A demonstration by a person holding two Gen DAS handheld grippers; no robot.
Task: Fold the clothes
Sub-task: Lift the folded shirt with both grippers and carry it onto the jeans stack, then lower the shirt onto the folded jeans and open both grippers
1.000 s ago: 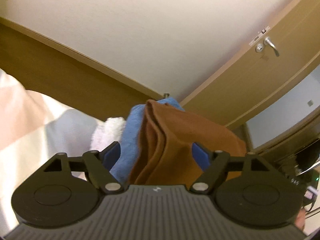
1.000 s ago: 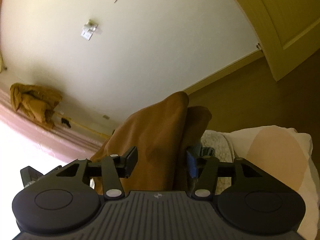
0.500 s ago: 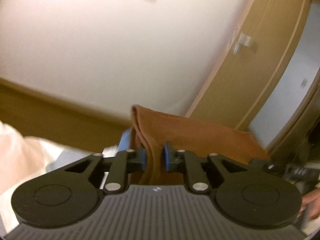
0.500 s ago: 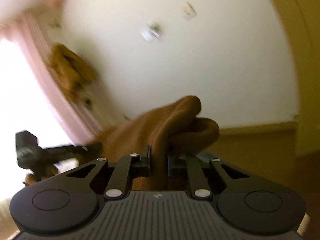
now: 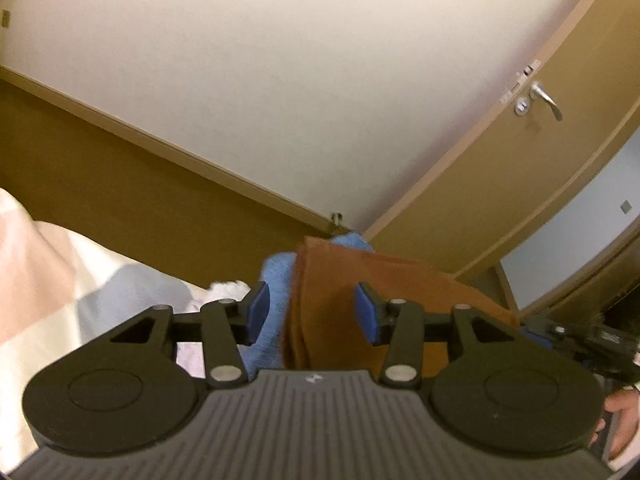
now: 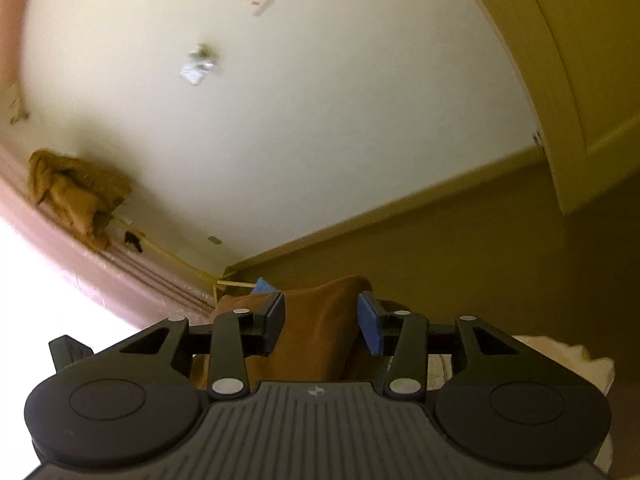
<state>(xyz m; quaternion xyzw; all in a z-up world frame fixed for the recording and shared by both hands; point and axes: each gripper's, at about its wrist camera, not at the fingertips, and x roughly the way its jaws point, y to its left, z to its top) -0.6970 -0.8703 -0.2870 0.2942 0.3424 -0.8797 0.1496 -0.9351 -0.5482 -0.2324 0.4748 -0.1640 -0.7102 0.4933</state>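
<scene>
A brown cloth [image 5: 320,280] lies bunched between the fingers of my left gripper [image 5: 312,312], whose blue pads stand apart and open around it. Behind it sits a blue towel [image 5: 276,268] and a white fluffy item [image 5: 224,290]. In the right wrist view the same brown cloth [image 6: 320,320] rises between the spread fingers of my right gripper [image 6: 322,322], which is open too. A corner of the blue towel [image 6: 264,286] peeks out beyond it. The right gripper [image 5: 592,338] and a hand [image 5: 622,420] show at the left view's right edge.
Pale bedding [image 5: 60,280] lies at left, and a cream pillow edge [image 6: 560,352] at right. A door with a lever handle [image 5: 544,98] stands ahead. A mustard garment [image 6: 76,188] hangs by the pink curtain [image 6: 80,264]. Brown floor [image 6: 480,248] meets white wall.
Half a second ago both grippers were shut on the brown cloth and raised. Now both have opened and dropped lower, and the cloth sits loose between the fingers.
</scene>
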